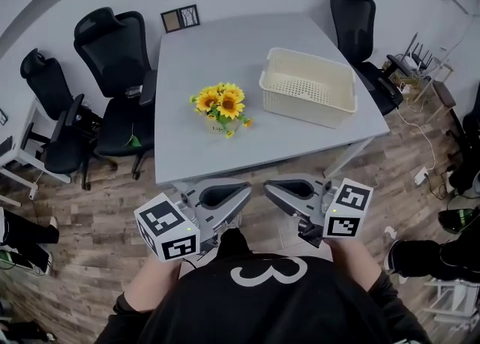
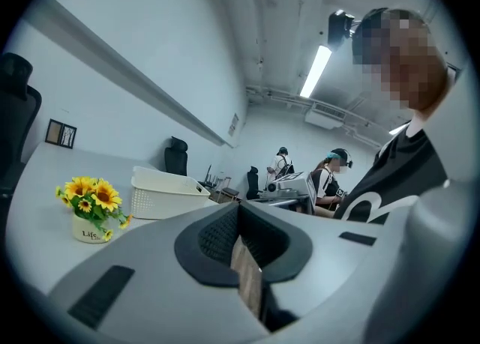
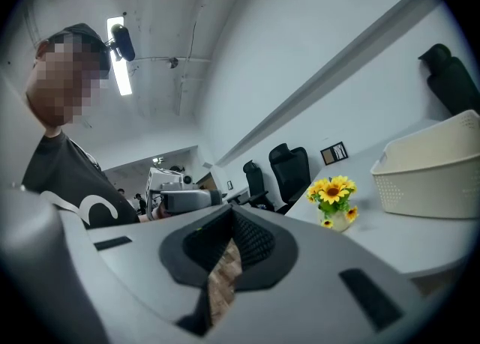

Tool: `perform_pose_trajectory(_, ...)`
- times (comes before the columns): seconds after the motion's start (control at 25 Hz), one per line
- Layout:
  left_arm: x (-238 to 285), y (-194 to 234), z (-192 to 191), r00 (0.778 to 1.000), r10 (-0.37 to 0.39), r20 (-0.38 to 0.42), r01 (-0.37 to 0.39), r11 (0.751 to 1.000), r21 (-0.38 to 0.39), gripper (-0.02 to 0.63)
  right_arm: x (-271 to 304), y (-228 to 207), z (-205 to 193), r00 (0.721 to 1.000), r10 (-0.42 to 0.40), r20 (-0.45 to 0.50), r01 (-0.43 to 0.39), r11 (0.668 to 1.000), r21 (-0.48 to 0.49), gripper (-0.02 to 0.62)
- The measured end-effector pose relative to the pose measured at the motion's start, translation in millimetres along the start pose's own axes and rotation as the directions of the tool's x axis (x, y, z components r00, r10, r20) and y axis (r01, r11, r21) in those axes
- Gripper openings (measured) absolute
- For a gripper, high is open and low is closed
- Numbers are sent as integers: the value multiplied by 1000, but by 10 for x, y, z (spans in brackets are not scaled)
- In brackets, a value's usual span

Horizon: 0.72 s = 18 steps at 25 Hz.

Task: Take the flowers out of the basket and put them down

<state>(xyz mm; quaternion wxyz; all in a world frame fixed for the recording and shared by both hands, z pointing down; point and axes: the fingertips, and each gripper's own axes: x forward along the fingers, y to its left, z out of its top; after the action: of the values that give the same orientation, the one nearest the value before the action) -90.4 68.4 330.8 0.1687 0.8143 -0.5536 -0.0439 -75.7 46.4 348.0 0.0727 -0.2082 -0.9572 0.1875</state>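
Observation:
The yellow sunflowers (image 1: 220, 105) stand upright in a small white pot on the grey table (image 1: 225, 43), left of the empty cream basket (image 1: 307, 86). Both grippers hang below the table's near edge, close to my body, with their tips pointing at each other. My left gripper (image 1: 245, 188) is shut with nothing in it, and so is my right gripper (image 1: 268, 188). In the left gripper view the flowers (image 2: 91, 198) and basket (image 2: 166, 192) lie far off to the left, beyond the shut left gripper (image 2: 238, 209). In the right gripper view the flowers (image 3: 332, 194) and basket (image 3: 431, 170) are at the right, past the shut right gripper (image 3: 229, 212).
Black office chairs (image 1: 112, 58) stand at the table's left and another chair (image 1: 354, 5) at its far right corner. A small picture frame (image 1: 180, 18) lies at the table's far edge. Cables and gear (image 1: 409, 65) crowd the floor at the right. People (image 2: 330, 177) sit at desks in the background.

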Motion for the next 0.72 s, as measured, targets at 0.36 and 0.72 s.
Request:
perform_pose_trajectory(0.36,34,-28,-111,1000,12,-17,-11,1000,13,11,-145,63,-26,1000,-1,16,1,1000,-19,8)
perform_pose_trajectory(0.72,48,-54,-84,999,43,-33,-41,997,64,11,-255,132,-31,1000,-9,26,10,999,-41,8)
